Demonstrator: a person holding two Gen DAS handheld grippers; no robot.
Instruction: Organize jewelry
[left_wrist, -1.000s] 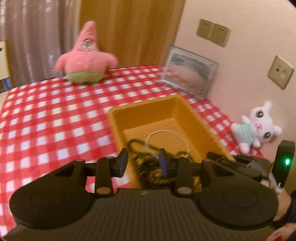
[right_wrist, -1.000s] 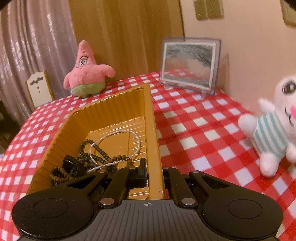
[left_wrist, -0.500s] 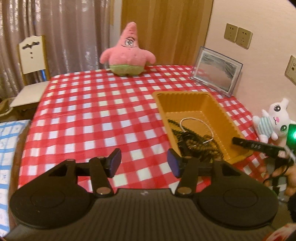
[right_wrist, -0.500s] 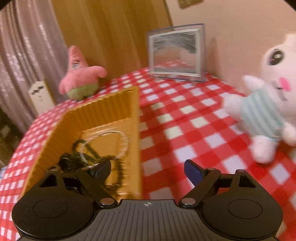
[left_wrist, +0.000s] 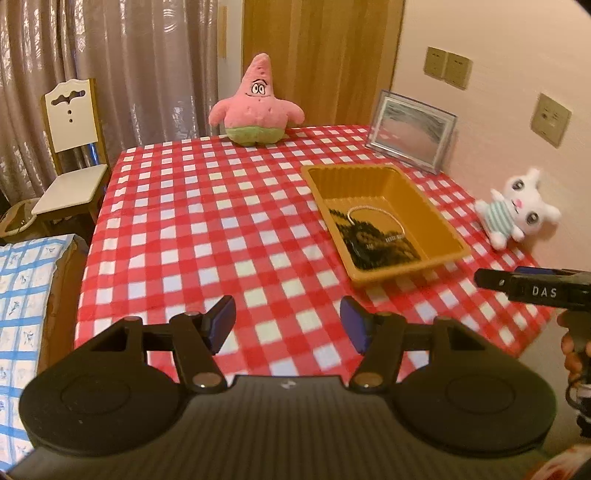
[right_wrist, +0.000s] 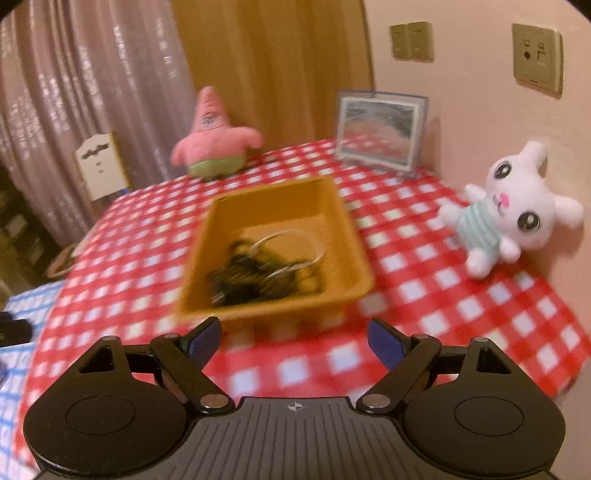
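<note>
Orange tray on checkered tablecloth, long axis running away toward picture frame; dark bead strands and silver chain piled inside. Left gripper jaws just opening, empty; right gripper spread wide, empty.

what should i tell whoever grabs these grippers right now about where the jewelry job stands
Left gripper: fingers have just been opening, nothing between them.
Right gripper: wide open, empty.
Both are short of the yellow tray on the checked tablecloth.
Dark bead strands and a silver chain lie tangled in the tray.
No loose jewelry shows on the cloth.
Left: possibly untangling, if wanted.
</note>
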